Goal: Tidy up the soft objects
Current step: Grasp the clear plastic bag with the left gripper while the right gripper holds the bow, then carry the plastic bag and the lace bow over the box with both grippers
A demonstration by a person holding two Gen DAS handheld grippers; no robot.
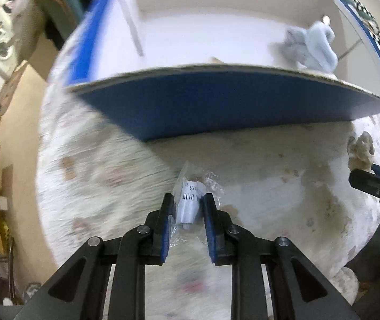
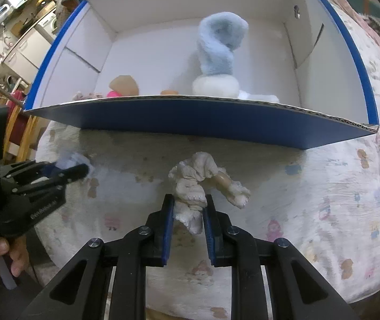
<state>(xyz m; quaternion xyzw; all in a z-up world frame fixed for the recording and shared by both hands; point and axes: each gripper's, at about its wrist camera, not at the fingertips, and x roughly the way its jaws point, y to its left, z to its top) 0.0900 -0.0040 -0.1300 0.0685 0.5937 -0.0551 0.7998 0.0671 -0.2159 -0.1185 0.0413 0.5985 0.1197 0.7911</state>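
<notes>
- The carrying step is judged to be in hand: both items are gripped and neither has been put into the blue-sided cardboard box [image 2: 198, 118] yet.
- The left tongs [image 1: 188, 208] are clenched on a small clear plastic packet [image 1: 190, 200] with a barcode label; the packet is pinched between the blue pads, above the patterned cloth [image 1: 283, 200] spread over the surface.
- The right tongs [image 2: 188, 210] are clenched on a crumpled whitish doll garment [image 2: 191, 189], from which a small pale doll limb [image 2: 230, 186] sticks out to the right.
- Both held things are just in front of the near wall of the box, still outside it.
- Inside the box a fluffy light-blue sock [image 2: 219, 45] is already lying, with a white soft roll [image 2: 215, 85] and some small items partly hidden by the wall.
- The next move calls for each load to be lifted over the near wall and released on a bare part of the white floor.
- Care is called for so that the dangling limb is not caught on the rim.
</notes>
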